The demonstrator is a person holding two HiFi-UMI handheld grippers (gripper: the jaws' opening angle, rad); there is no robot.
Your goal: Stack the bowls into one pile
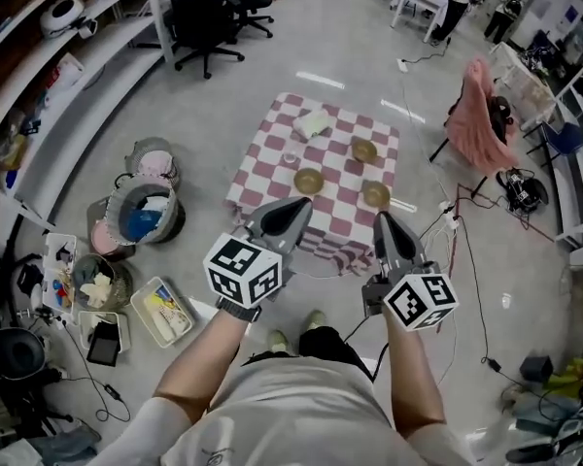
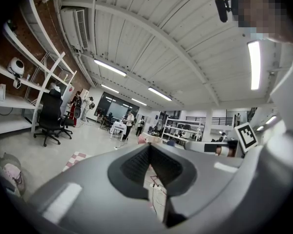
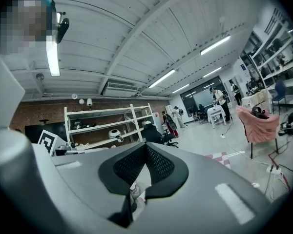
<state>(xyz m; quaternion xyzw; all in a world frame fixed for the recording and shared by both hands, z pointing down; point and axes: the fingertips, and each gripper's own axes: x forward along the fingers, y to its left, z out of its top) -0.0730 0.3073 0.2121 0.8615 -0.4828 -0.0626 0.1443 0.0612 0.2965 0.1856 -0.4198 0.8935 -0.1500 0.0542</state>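
Nothing is stacked yet: the left bowl (image 1: 309, 181), the far bowl (image 1: 364, 149) and the right bowl (image 1: 376, 194) sit apart on the checkered counter (image 1: 342, 216), while the left claw (image 1: 295, 207) and the right claw (image 1: 383, 220), both closed on nothing, hang short of it.

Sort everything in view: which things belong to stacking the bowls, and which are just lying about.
For the job: left bowl, far bowl, right bowl, checkered table, left gripper and right gripper, both shut and empty.

Lying about: pale item on the table, floor tubs, office chair, pink cloth.
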